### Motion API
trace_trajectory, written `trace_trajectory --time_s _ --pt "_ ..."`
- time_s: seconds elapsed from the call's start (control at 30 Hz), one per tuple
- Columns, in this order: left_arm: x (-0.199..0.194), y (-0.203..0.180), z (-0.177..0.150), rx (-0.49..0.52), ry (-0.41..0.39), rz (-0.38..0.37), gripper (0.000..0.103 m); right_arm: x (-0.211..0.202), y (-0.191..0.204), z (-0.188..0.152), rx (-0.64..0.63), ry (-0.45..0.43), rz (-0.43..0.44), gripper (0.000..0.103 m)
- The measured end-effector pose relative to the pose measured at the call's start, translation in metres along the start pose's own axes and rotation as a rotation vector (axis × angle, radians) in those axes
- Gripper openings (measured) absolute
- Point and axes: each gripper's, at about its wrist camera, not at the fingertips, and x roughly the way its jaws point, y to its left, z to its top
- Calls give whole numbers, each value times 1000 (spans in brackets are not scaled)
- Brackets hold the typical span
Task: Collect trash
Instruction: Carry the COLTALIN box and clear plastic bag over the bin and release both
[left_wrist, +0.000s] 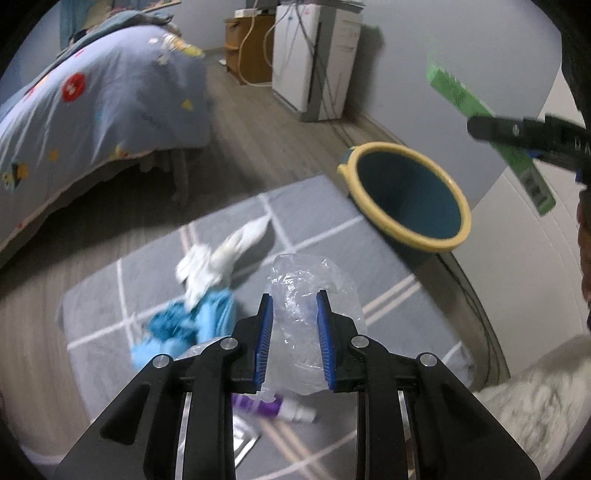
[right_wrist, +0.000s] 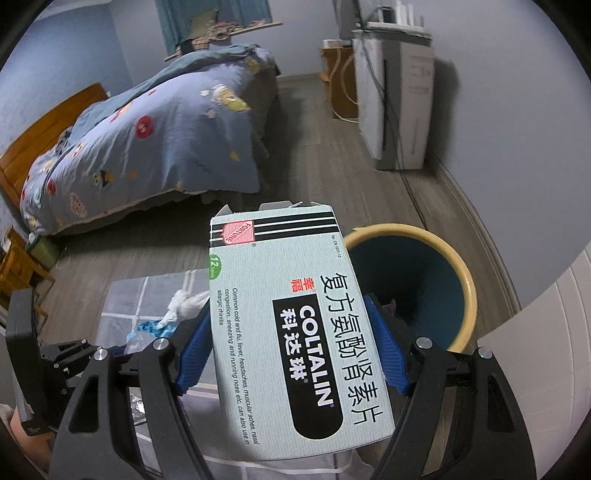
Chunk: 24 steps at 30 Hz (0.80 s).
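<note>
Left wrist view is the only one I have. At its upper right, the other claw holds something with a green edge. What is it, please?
Observer: It is a medicine box printed COLTALIN, gripped across its width by the right claw.
Operator: My left claw holds a clear plastic bag. Is that box closed?
Observer: No, the flaps at its far end stand open.
Operator: Where is the bin from there?
Observer: In the right wrist view the box covers the left rim of the bin; the opening lies to the box's right.
</note>
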Motion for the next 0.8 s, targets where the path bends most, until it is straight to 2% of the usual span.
trace_trajectory --time_s 0.23,0.47,0.8 --pt "21 -33 40 -9 -12 -47 25 5 -47 3 87 7 -8 75" --pt "42 -68 65 63 -8 -74 25 21 -84 6 162 25 -25 75" --pt "69 -93 82 115 13 -101 25 51 -95 5 190 87 -40 75"
